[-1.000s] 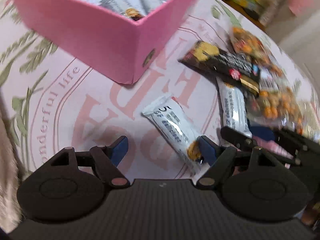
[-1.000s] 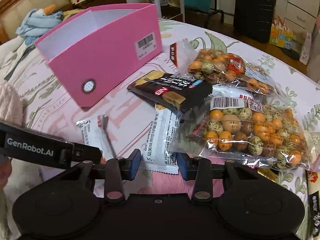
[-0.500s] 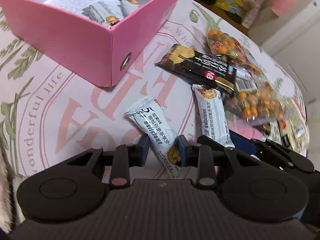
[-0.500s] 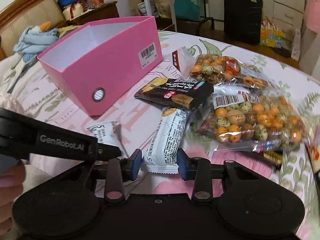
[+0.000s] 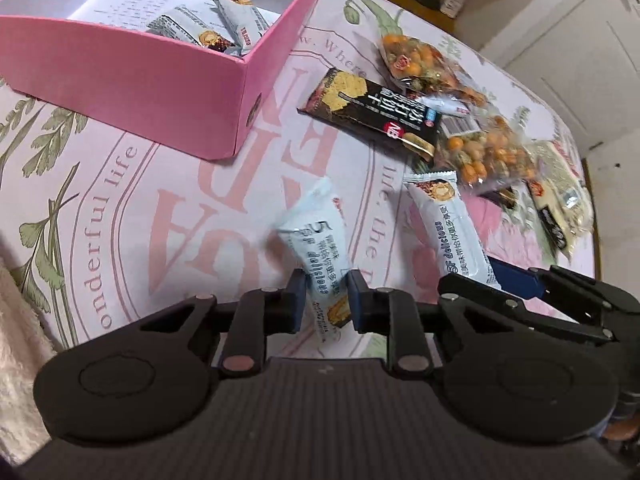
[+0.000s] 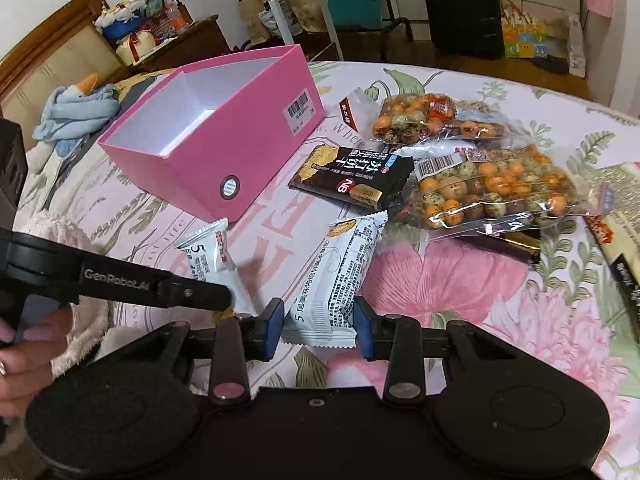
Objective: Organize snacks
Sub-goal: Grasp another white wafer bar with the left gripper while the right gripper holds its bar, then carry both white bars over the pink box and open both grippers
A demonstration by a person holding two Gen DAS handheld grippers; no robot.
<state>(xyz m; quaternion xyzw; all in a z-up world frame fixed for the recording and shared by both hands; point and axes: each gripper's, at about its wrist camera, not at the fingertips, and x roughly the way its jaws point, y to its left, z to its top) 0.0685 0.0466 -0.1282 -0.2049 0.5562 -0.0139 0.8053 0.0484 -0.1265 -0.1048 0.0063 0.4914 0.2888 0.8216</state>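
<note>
- Your left gripper (image 5: 323,300) pinches one white snack bar (image 5: 320,252); your right gripper (image 6: 319,326) clamps the second bar (image 6: 340,276).
- Pink box (image 6: 224,148) sits far left.
- Floral tablecloth (image 6: 460,280) underneath; a suitcase (image 6: 460,4) stands beyond.

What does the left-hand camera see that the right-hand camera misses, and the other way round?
Only the left wrist view looks down into the pink box and shows the white snack bars already lying inside.

Only the right wrist view shows the room behind: a black suitcase, a blue stuffed toy, and the barcode sticker on the box's side.

Both show the flowered tablecloth, the black cracker packet, the clear bags of coated nuts, and each gripper shut on a white bar: the left gripper and the right gripper.
</note>
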